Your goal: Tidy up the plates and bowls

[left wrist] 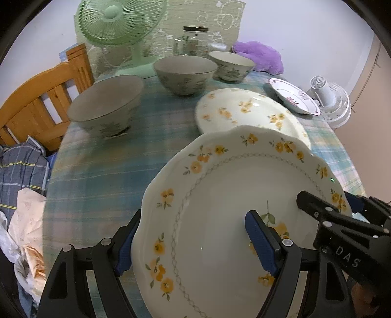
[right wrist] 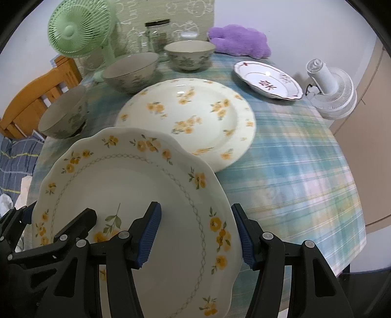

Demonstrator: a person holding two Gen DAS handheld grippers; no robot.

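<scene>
A scalloped white plate with yellow flowers [left wrist: 220, 195] [right wrist: 127, 186] hangs tilted above the checked tablecloth. My left gripper [left wrist: 193, 244] is shut on its left rim, one blue pad under the edge and one on the face. On the plate's right rim my right gripper [right wrist: 196, 234] is shut the same way. A round yellow-flowered plate [left wrist: 244, 112] [right wrist: 195, 117] lies just beyond. Farther right sits a pink-flowered plate [left wrist: 293, 95] [right wrist: 266, 80]. Three grey-green bowls [left wrist: 107, 105] [left wrist: 185, 73] [left wrist: 232, 64] stand in a row at the back left.
A green fan [left wrist: 117, 22], a glass jar [left wrist: 195, 39] and a purple plush [left wrist: 261, 55] line the table's far edge. A white fan [left wrist: 327, 97] lies off the right side. A wooden chair [left wrist: 41, 97] and bedding are on the left.
</scene>
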